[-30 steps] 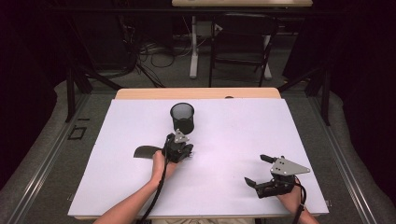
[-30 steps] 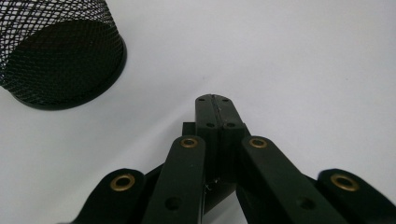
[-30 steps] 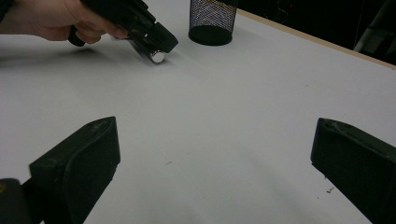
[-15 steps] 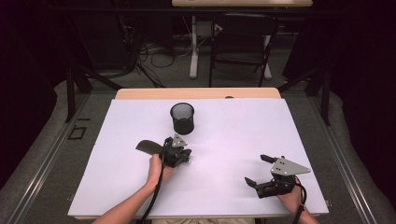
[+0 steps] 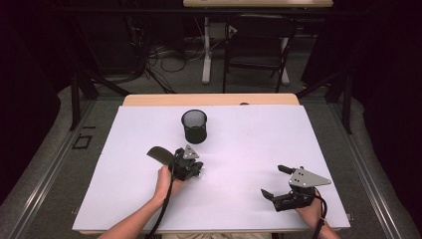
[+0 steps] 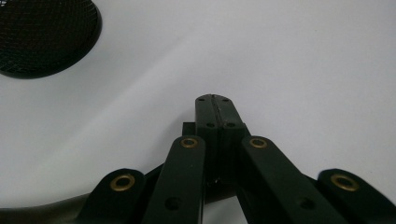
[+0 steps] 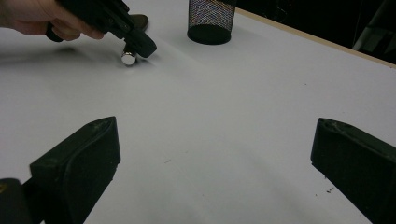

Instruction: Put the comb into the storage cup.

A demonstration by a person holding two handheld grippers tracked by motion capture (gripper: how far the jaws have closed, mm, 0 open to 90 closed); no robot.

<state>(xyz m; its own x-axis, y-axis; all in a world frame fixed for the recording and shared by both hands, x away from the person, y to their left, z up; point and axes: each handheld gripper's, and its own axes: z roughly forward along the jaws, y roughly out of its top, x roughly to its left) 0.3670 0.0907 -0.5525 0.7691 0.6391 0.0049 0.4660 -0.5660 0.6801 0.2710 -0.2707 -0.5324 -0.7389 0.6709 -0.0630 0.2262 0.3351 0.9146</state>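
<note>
L tongs [image 5: 198, 169] clamped on dark-handled tool [image 5: 158, 154] nr mesh cup [image 5: 194, 126].

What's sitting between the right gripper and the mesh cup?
Nothing. The high view shows bare white tabletop between the right gripper and the mesh cup.

No legible text, label, brand, number or sign appears in any view. The white bench [image 5: 239, 149], the black mesh cup [image 5: 194, 126] and the bodies of both grippers carry no readable markings.
</note>
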